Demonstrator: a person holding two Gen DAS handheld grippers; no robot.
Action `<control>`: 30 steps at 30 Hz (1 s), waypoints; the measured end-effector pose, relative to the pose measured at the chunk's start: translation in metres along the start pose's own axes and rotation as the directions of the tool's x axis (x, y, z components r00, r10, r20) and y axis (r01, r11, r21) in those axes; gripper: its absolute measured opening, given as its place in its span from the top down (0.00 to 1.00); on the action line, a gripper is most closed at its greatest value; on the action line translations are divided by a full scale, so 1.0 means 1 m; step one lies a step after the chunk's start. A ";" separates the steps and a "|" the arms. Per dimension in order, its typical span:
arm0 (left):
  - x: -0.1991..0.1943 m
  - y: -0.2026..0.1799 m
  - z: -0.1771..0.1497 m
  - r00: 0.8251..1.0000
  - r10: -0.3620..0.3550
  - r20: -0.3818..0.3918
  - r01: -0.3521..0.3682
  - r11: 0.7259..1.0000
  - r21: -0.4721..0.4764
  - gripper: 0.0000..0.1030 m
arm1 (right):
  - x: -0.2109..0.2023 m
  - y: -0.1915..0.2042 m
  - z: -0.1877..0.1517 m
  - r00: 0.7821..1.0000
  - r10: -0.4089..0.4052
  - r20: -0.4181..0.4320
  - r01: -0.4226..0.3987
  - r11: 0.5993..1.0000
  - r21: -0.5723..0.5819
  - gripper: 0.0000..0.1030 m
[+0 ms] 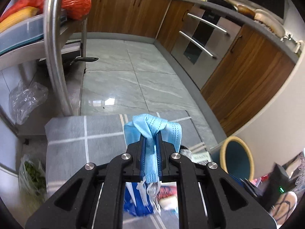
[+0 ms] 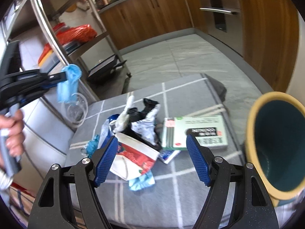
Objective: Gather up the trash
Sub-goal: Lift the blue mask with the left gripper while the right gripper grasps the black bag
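Left gripper (image 1: 151,135), in the left wrist view, clamping tight on a crumpled blue face mask (image 1: 152,131), jaws pinched almost together with the fabric bunched over the fingertips and white ear loops (image 1: 150,188) dangling below the pads. Hanging above a grey checked cloth (image 1: 80,133) covering a table, with marbled floor tiles (image 1: 133,72) beyond. Showing, blurred under the linkage, part of a trash pile (image 1: 152,200) on the cloth. Sitting near, to the right, a round bin (image 1: 236,152) with a yellow rim and teal inside. Standing at left, a steel rack (image 1: 55,53) carrying a red plastic bag (image 1: 76,3).

Right gripper (image 2: 151,158), in the right wrist view, standing wide, blue pads well apart, gripping nothing. Hovering over the trash pile (image 2: 137,129) on the grey checked cloth (image 2: 171,200): a red-and-white wrapper (image 2: 133,156) lying between the pads, crumpled black-and-white packaging (image 2: 146,122) behind it, a green-and-white box (image 2: 198,131) just beside. Looming at the right edge, the bin (image 2: 253,133), mouth tipped toward the camera. Appearing at upper left, the left gripper (image 2: 65,76) raised clear of the cloth with the face mask (image 2: 69,82) drooping from it, and a hand (image 2: 11,131) wrapped round its handle.
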State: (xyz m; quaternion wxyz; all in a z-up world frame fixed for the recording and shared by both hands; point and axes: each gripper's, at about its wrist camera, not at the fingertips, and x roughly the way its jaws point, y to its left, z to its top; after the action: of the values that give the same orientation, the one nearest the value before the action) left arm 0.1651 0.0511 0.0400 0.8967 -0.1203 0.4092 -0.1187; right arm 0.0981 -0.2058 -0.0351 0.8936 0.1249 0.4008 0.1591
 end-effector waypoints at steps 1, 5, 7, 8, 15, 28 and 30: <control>-0.007 -0.001 -0.005 1.000 -0.001 0.008 0.001 1.000 0.005 0.91 | 0.004 0.003 0.001 1.000 0.005 -0.001 -0.005 1.000 -0.006 0.27; -0.026 -0.004 -0.021 0.999 -0.022 0.023 0.022 1.000 0.007 0.91 | 0.025 0.017 0.005 1.000 0.015 -0.018 -0.016 0.999 -0.044 0.27; -0.029 -0.003 -0.026 0.999 -0.032 0.028 0.031 0.999 0.005 0.91 | 0.038 0.022 0.007 0.999 0.014 -0.034 -0.015 0.999 -0.050 0.27; -0.031 -0.004 -0.028 0.999 -0.036 0.030 0.036 0.999 0.004 0.91 | 0.046 0.023 0.008 0.999 0.008 -0.042 -0.010 0.999 -0.050 0.27; -0.026 -0.001 -0.032 0.998 -0.058 0.023 0.058 0.998 -0.013 0.91 | 0.072 0.015 0.011 0.996 -0.004 -0.084 0.003 1.000 -0.022 0.64; -0.023 -0.008 -0.030 0.996 -0.074 0.039 0.075 0.997 -0.010 0.91 | 0.029 0.016 0.016 0.999 0.031 0.020 -0.030 0.998 -0.052 0.85; -0.021 -0.009 -0.030 0.997 -0.075 0.037 0.075 0.997 -0.010 0.91 | 0.021 0.016 0.021 0.998 0.021 0.052 -0.018 0.998 -0.059 0.85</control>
State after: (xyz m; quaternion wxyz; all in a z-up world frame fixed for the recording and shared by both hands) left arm 0.1273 0.0456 0.0387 0.8983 -0.1426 0.3885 -0.1478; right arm 0.1240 -0.1851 -0.0299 0.9054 0.1067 0.3712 0.1763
